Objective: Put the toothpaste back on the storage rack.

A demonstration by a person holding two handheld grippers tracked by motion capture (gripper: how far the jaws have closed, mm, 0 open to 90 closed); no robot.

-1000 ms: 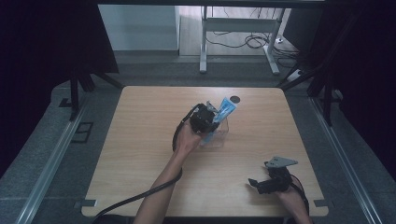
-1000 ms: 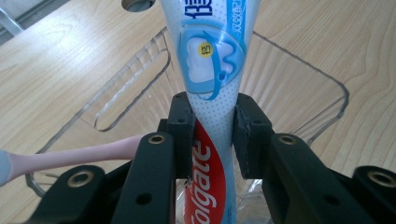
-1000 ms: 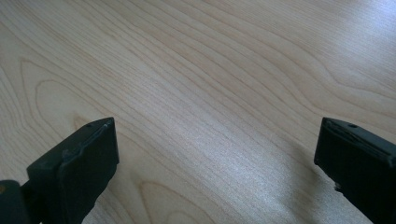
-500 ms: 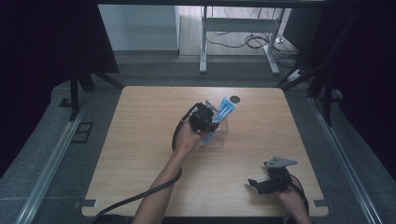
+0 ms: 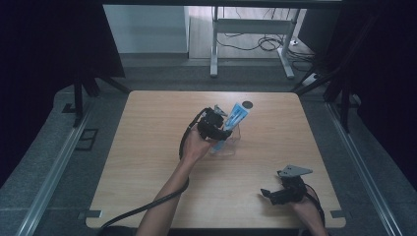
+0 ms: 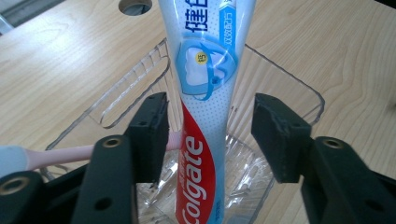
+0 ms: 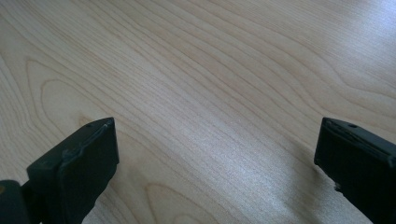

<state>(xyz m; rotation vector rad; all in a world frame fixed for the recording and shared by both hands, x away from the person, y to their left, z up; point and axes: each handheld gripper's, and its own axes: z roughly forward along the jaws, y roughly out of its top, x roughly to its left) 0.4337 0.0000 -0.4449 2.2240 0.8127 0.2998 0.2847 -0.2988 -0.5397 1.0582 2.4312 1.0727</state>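
**Soft plastic tube stands freed in a clear holder**

Glossy plastic is what matters here: the toothpaste tube (image 6: 205,116) stands nearly upright in the clear holder (image 6: 299,93), filling the centre of the left gripper view from bottom edge to top. In the high view it leans at the middle of the table (image 5: 147,147), its top tipped toward the upper right.

The left gripper (image 6: 210,135) has just been opening its jaws; they now stand half apart on either side of the tube, with a gap showing on each side, so nothing is gripped. A pink toothbrush (image 6: 60,156) pokes out at the lower left, behind the left jaw.

The tube looks light, smooth and squashy; a hard pinch would likely dent it or push paste toward the cap. The fuller red lower part seems the firmest place to hold. The holder appears thin, rigid and easy to tip.

The right gripper (image 5: 282,191), lower right in the high view, rests wide open over bare wood.
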